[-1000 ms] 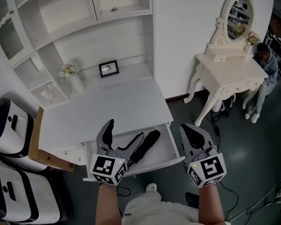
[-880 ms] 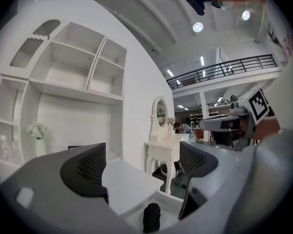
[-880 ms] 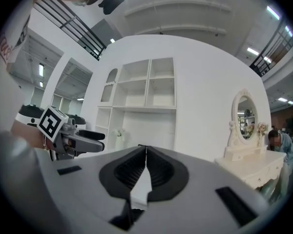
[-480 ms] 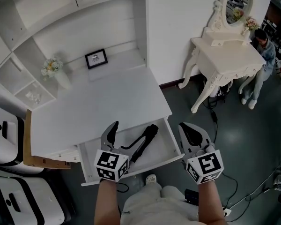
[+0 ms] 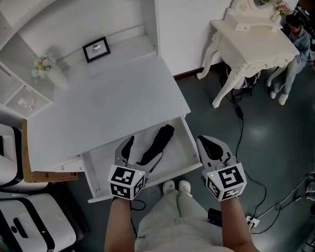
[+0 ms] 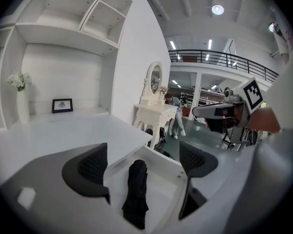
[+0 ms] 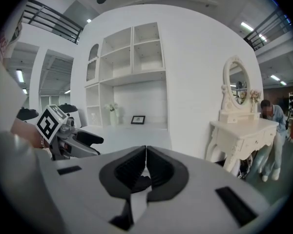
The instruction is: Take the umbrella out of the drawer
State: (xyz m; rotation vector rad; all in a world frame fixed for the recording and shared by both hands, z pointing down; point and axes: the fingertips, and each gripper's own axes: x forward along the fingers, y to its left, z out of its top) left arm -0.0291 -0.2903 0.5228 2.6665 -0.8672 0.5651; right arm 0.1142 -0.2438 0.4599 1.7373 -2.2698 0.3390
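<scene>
A folded black umbrella (image 5: pixel 157 142) lies slantwise in the open white drawer (image 5: pixel 107 160) under the desk top. My left gripper (image 5: pixel 141 155) hovers over the drawer's front part, open, with the near end of the umbrella below the gap between its jaws. In the left gripper view the umbrella (image 6: pixel 136 191) lies in the drawer (image 6: pixel 162 191) beneath the left gripper (image 6: pixel 142 163), and nothing is held. My right gripper (image 5: pixel 210 145) is off the drawer's right corner, above the floor. The right gripper (image 7: pixel 145 165) has its pads pressed together with nothing between them.
The white desk top (image 5: pixel 105 104) carries a framed picture (image 5: pixel 96 49) and a vase of flowers (image 5: pixel 42 67). A cream vanity table (image 5: pixel 252 41) stands at the right, a person (image 5: pixel 294 33) beside it. White appliances (image 5: pixel 5 154) and a cardboard box (image 5: pixel 27 173) sit left. Cables (image 5: pixel 239 122) cross the floor.
The head view has swung so the desk and drawer sit higher and further left. Both grippers keep their places by the drawer's front. The umbrella has not moved.
</scene>
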